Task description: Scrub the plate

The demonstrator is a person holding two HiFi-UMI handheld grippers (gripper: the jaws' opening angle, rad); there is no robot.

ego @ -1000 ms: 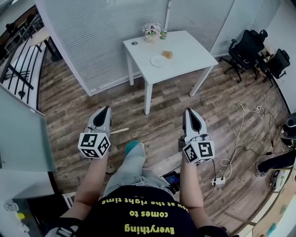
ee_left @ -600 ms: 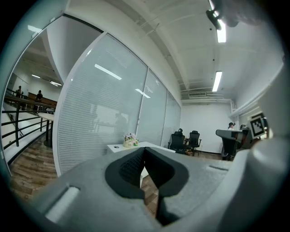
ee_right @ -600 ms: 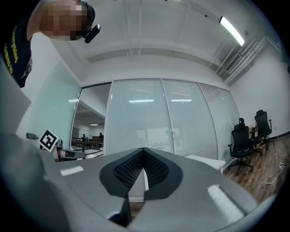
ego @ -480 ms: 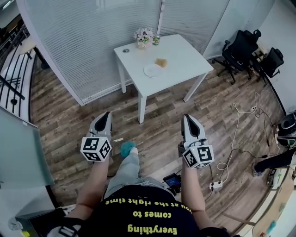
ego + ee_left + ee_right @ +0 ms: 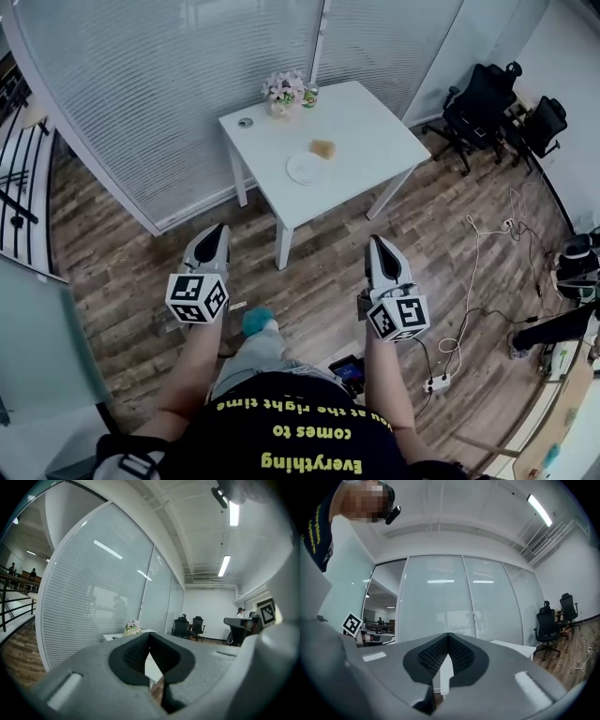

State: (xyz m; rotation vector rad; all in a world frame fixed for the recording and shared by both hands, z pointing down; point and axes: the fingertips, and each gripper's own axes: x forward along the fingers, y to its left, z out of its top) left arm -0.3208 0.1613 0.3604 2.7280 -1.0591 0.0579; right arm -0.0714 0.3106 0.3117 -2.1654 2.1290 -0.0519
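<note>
Head view: a person holds two grippers out level above a wood floor (image 5: 141,234), both aimed at a white table (image 5: 370,117) that stands well ahead of them. The left gripper (image 5: 218,228) has its jaws pressed together with nothing between them; the right gripper (image 5: 378,240) is likewise closed and empty. The plate (image 5: 305,168) lies on the table's near half, ahead of both grippers and roughly between their lines, well apart from either. Just beyond the plate sits a small brown sponge (image 5: 323,148). Flowers (image 5: 283,89) and a can (image 5: 309,94) stand at the table's far edge by a glass wall (image 5: 187,84). Office chairs (image 5: 483,98) stand far off to the right gripper's side.

Left gripper view: the left gripper (image 5: 150,637) shows its dark pads meeting at the tips, empty. Past them are the flowers (image 5: 132,626) on the table (image 5: 112,637), with the chairs (image 5: 190,626) further off to the right.

Right gripper view: the right gripper (image 5: 448,637) is shut on nothing. The table (image 5: 520,649) edges in just right of its jaws, the chairs (image 5: 546,620) beyond, the glass wall (image 5: 440,606) straight ahead.
</note>
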